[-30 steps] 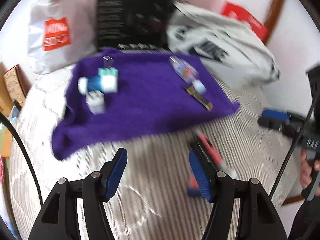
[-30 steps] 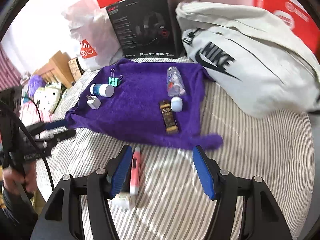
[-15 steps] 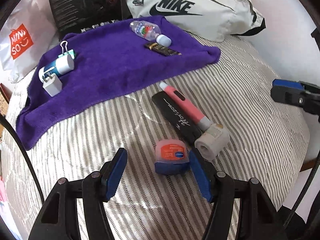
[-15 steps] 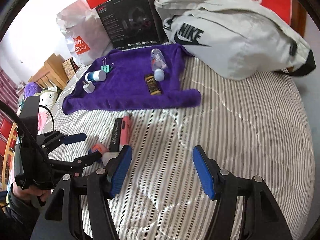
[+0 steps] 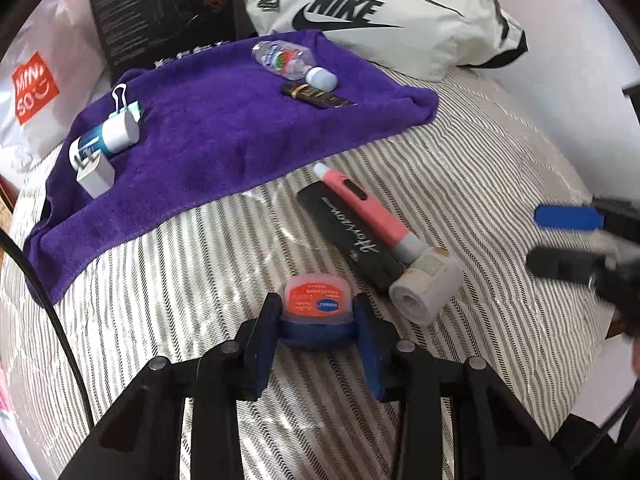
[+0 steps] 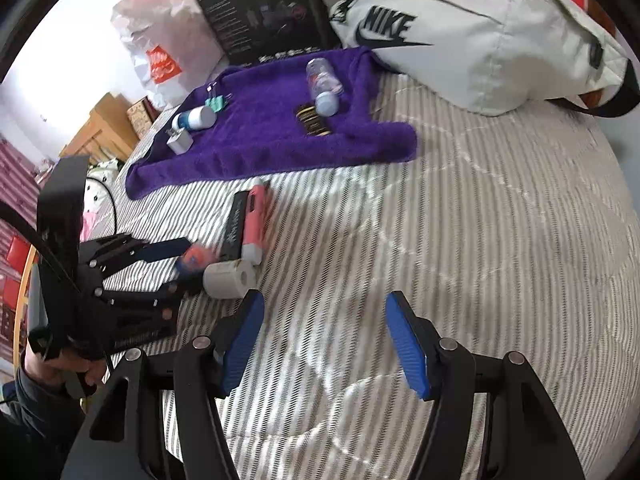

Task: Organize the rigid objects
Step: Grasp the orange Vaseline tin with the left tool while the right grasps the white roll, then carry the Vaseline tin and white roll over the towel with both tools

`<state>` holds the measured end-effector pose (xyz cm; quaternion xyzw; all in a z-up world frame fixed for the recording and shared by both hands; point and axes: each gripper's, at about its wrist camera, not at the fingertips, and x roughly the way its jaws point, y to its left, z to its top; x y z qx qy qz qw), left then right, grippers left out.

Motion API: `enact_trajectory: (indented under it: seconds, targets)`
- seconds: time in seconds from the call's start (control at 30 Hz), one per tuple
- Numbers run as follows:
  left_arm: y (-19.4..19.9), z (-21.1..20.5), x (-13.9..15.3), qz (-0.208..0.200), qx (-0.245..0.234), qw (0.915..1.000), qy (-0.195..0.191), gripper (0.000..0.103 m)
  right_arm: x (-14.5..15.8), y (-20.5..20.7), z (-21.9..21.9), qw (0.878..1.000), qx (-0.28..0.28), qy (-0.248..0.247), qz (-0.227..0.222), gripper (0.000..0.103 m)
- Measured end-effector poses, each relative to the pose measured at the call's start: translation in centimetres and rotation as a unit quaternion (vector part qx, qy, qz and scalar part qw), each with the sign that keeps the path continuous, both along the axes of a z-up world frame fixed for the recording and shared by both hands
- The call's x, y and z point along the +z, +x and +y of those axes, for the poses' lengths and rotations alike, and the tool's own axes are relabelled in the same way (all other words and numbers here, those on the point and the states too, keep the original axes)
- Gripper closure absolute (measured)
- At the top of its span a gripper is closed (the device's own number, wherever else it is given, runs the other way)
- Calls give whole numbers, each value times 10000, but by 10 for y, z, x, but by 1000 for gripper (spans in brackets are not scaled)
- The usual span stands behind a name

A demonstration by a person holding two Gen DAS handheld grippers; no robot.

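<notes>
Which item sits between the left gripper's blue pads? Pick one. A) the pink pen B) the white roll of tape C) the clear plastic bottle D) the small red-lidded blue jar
D: the left gripper has its pads pressed against both sides of the small red-lidded blue jar, while the right gripper stands open over bare bedding.

Your left gripper [image 5: 316, 320] is clamped on the little orange-lidded tin [image 5: 318, 304], down on the striped bedding [image 5: 160, 280]. Just right of it sits a gauze roll [image 5: 426, 290], touching a pink pen [image 5: 364, 212] and a black case [image 5: 348, 234]. The purple towel [image 5: 216, 132] is further back.
</notes>
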<state>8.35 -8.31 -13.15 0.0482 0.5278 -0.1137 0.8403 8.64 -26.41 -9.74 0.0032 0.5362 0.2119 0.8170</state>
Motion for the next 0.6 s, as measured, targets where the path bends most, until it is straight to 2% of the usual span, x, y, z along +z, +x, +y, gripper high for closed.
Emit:
enact_trajectory:
  seconds: [0.2,0.4,0.6]
  targets:
    - [-4,40,0,15,466,9988,122,68,-5,-10,42,9990,452,47,27,40]
    - [-14,78,4,-17,893,9958,-196,68,-21,-8,83,9965,779,-285,64,42]
    - [-16,89,-2,31,929,9952,-305,68,-32,1,92,9966,641,-504,129,60]
